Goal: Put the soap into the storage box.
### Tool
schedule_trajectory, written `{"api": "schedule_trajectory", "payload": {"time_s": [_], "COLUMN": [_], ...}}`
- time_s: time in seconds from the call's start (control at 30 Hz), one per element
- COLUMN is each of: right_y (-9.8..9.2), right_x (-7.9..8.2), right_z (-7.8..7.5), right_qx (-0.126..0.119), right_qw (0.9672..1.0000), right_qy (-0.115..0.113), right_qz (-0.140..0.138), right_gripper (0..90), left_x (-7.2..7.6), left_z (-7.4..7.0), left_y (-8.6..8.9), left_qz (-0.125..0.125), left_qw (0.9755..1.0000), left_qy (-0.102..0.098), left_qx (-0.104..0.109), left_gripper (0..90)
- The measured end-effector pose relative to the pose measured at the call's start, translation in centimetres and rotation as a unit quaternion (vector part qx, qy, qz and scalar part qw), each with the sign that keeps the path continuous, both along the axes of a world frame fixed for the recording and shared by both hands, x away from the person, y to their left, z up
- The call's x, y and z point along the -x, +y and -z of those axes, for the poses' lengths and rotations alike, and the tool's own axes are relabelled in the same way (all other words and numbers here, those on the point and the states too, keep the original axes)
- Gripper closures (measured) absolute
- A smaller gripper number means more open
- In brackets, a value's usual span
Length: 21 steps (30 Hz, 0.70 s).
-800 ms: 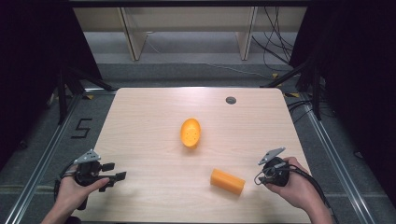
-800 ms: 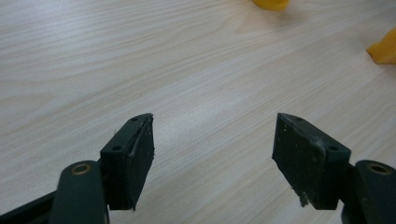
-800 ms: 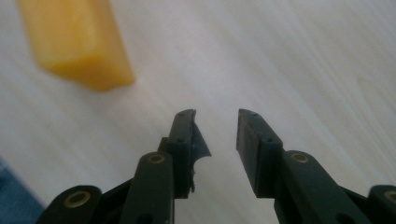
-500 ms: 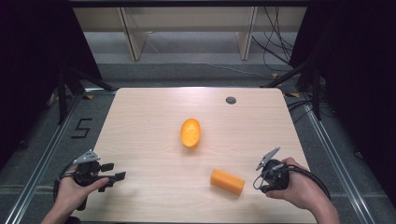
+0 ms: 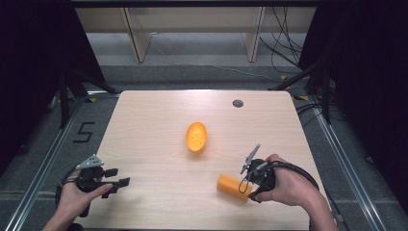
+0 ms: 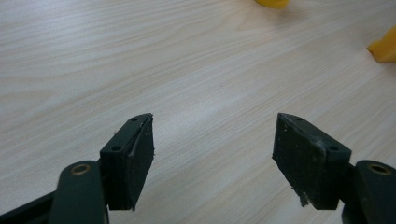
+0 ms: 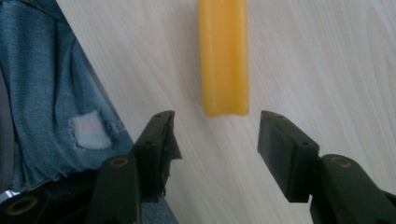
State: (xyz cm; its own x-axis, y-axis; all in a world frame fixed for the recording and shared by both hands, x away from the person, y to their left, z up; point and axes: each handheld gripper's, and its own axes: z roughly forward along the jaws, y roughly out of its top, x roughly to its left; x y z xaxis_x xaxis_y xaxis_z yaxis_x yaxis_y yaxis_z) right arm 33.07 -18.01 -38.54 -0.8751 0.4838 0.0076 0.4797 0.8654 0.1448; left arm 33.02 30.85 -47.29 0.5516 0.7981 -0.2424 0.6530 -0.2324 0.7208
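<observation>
Right gripper (image 7: 212, 135): jaws wide apart, empty, aimed at orange block (image 7: 223, 60) end (block lies near table (image 5: 144, 125) front right edge). Left gripper (image 6: 212, 149): jaws spread, empty, over bare wood.

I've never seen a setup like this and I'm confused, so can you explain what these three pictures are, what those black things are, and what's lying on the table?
A person sits at a pale wooden table, holding hand-operated black tongs in each hand: the left tongs and the right tongs. One picture looks down from above. The other two come from small cameras riding on each pair of tongs, looking along their two jaws. On the table lie an orange oval bowl-like piece with small holes and an orange rounded block. A small dark round disc sits near the far edge. Nothing is held: both tongs are open. The right tongs point at the block's near end.
</observation>
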Motion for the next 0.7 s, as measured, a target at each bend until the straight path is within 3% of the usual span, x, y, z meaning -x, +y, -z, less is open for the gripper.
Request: {"api": "schedule_trajectory", "payload": {"time_s": [0.17,0.43,0.53,0.6,0.63,0.7], "right_y": [1.2,3.4,3.7,4.1,4.3,4.7], "right_x": [-0.4,-2.3,-2.7,-3.1,-3.0,-3.5], "right_z": [0.2,1.8,2.2,2.6,2.7,3.2], "right_qx": [0.006,0.040,0.042,0.046,0.051,0.061], "right_qw": [0.9999,0.9987,0.9986,0.9982,0.9985,0.9974], "right_qy": [0.004,-0.001,0.000,-0.001,0.003,0.004], "right_qz": [-0.009,-0.031,-0.033,-0.039,-0.021,-0.036], "right_gripper": [45.3,44.9,44.9,45.4,45.7,47.4], "left_x": [0.0,0.0,0.0,0.0,0.0,-0.1], "left_z": [0.1,0.1,0.0,0.1,0.1,0.1], "left_y": [-0.1,-0.1,0.0,-0.1,-0.1,0.0], "left_qz": [0.001,0.000,0.005,0.002,0.003,0.008], "left_qw": [1.0000,1.0000,1.0000,1.0000,1.0000,0.9999], "left_qy": [-0.001,-0.002,0.000,0.000,0.001,0.002], "left_qx": [0.000,0.003,-0.007,-0.002,0.000,-0.008], "left_gripper": [28.4,28.4,28.4,28.4,28.4,28.4]}}
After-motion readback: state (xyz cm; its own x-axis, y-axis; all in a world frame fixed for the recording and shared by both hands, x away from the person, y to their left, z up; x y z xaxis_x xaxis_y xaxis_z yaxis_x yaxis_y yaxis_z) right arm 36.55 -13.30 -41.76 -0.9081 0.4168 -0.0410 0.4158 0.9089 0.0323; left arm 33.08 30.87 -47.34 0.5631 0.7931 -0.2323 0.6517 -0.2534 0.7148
